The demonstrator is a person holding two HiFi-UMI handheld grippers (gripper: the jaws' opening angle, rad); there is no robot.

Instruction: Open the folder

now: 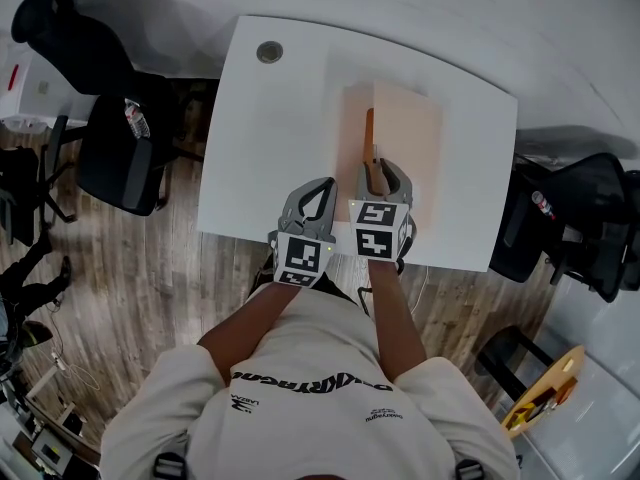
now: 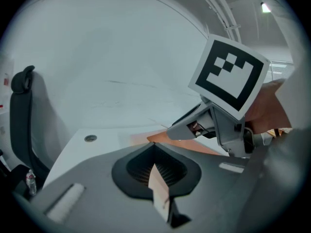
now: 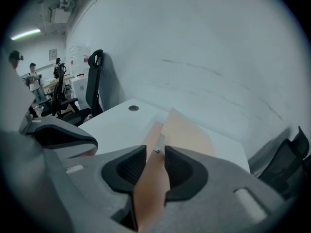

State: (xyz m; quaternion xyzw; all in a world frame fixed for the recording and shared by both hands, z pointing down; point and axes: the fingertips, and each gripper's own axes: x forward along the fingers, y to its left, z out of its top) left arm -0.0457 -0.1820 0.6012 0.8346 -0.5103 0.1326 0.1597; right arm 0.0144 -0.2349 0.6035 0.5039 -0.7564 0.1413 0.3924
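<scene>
- While the folder lies on the white table, its front cover stands lifted on edge, about halfway open.
- Right gripper pinches that cover's near edge between jaws only narrowly apart.
- Left gripper sits just beside it, jaws together, gripping no part of the folder.
- Remaining, as I judge it: swing the cover over and lay it flat.

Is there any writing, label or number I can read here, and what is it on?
Shirt print: black letters, upside down, too warped to read.
Marker cube on the right gripper: black-and-white squares only, no words.
Bottle label: too small to read.
</scene>
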